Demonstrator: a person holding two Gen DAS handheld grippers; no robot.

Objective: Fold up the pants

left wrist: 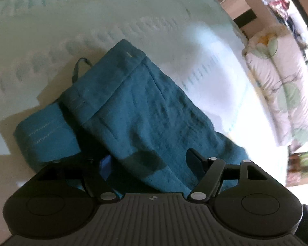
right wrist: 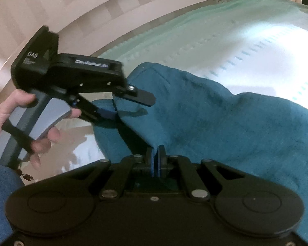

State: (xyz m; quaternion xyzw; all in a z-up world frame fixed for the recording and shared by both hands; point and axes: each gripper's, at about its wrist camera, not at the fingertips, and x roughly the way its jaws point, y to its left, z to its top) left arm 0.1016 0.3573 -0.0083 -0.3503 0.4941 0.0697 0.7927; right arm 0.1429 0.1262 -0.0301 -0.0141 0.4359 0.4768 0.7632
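Pants (right wrist: 205, 110), teal, held up between both grippers over a pale green bedspread (right wrist: 215, 32).

Nearest in the right wrist view, the right gripper (right wrist: 155, 160) is clamped on a fabric edge, blue pads pressed together. Beyond it to the left, the left gripper (right wrist: 131, 104), held in a hand (right wrist: 37, 127), has its fingers spread, cloth lying between them. In the left wrist view, the left gripper (left wrist: 149, 164) straddles the pants (left wrist: 133, 106); farther off, folded layers rest on the bedspread (left wrist: 92, 16).
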